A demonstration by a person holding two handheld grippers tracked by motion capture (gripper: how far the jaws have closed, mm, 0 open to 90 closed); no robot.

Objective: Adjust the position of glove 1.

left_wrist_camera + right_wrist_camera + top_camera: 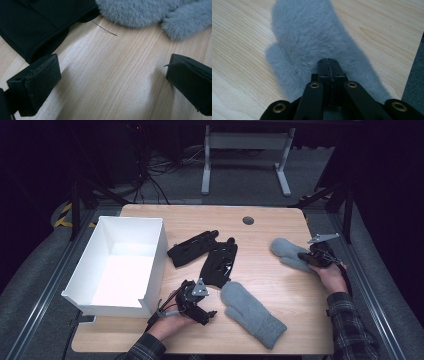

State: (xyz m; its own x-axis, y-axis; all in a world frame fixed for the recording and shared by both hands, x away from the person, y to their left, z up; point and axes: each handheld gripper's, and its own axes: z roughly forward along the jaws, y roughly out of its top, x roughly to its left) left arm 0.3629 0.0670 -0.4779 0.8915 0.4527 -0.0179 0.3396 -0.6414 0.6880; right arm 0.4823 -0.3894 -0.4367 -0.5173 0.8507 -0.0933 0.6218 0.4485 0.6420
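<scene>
Right gripper (328,65) jaws together, pinching grey mitten (312,37), likely to drag it; left gripper (112,82) jaws apart, empty, waiting beside other mitten (155,15).

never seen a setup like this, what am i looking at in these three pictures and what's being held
A person sits at a light wooden table, holding a hand-operated two-jaw black gripper in each hand. The high view looks down from above; the other two pictures come from cameras riding on the grippers.

On the table lie an open white box, two black gloves and two fluffy grey mittens.

The left gripper stands open over bare wood, holding nothing, just short of the near grey mitten.

The right gripper has its jaws shut at the far grey mitten. They look pinched on its fur, though the grip itself is hidden.
</scene>
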